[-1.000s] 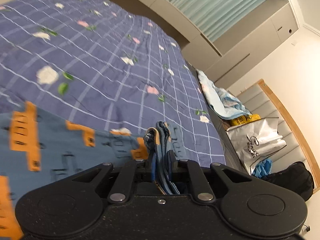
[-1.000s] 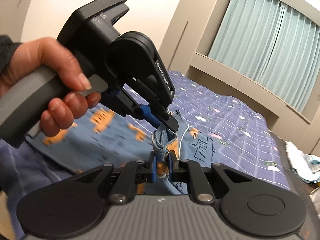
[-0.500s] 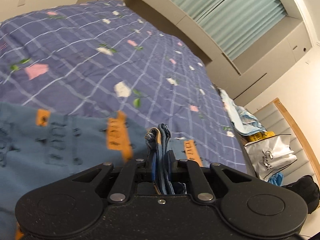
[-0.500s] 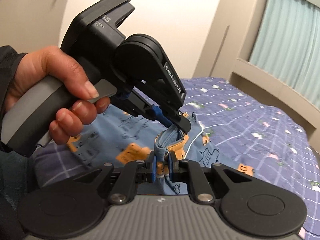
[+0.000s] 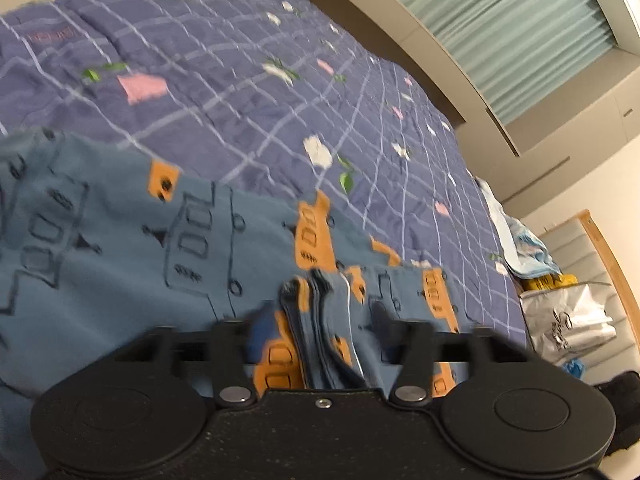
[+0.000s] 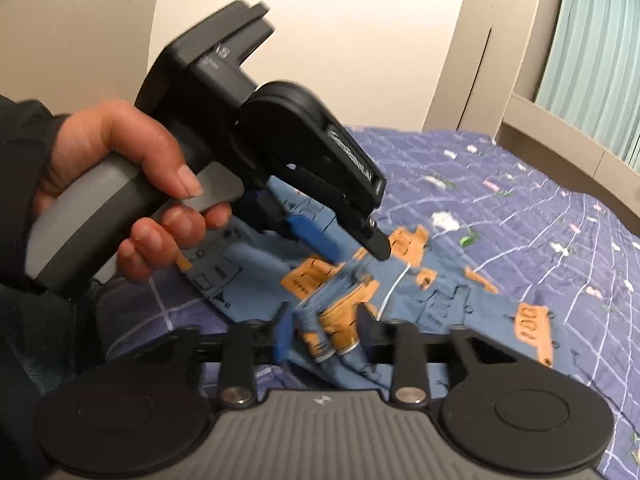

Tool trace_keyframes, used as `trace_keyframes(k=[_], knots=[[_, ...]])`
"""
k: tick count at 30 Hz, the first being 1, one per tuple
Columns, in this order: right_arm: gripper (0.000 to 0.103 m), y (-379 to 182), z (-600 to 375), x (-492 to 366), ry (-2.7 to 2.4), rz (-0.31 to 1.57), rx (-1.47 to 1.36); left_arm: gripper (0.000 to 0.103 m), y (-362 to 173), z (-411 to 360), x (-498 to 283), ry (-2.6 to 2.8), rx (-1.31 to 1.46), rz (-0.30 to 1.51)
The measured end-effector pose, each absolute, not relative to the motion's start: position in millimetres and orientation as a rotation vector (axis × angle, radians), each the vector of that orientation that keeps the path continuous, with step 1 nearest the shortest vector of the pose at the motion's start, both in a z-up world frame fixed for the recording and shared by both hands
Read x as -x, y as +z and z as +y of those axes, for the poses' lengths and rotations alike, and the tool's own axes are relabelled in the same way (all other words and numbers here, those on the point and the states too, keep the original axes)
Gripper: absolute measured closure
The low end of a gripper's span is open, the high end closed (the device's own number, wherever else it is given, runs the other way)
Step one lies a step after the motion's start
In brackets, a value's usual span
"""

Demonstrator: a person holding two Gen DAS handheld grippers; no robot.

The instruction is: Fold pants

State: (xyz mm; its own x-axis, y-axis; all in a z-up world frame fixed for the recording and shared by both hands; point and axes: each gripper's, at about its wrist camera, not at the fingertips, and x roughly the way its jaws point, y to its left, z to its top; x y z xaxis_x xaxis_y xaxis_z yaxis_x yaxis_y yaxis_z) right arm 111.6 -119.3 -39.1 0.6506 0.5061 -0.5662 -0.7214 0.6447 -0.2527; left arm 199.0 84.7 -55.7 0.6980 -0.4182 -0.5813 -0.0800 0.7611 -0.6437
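Blue pants with orange and dark prints lie spread on the purple checked bedspread. In the left wrist view a bunched, layered edge of the pants stands loose between the jaws of my left gripper, which are opening and stand well apart from it. In the right wrist view my right gripper is also opening, with a gathered fold of the pants between its fingers. Just beyond it, the left gripper hangs over the pants, held by a hand.
The bedspread stretches away toward a beige ledge and teal curtains. A light blue cloth lies at the bed's right edge. A silver bag and a dark bag stand on the floor beside the bed.
Both grippers were shut on the bunched pants edge; now both sets of jaws have spread apart. Both hands came down toward the bed, and more of the pants lies flat.
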Motion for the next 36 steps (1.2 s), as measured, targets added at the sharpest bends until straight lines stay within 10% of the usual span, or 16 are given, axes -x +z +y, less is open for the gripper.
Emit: trace_keyframes(k=[7,36], knots=[[0.002,-25,-173,-129,0.529,0.406,0.397,0.004,-42,70,-201,-0.105,0.538,0.723],[0.000,-64,-259,-195,0.078,0.608,0.166,0.001,-59,18,-178,-0.031,0.111,0.637]])
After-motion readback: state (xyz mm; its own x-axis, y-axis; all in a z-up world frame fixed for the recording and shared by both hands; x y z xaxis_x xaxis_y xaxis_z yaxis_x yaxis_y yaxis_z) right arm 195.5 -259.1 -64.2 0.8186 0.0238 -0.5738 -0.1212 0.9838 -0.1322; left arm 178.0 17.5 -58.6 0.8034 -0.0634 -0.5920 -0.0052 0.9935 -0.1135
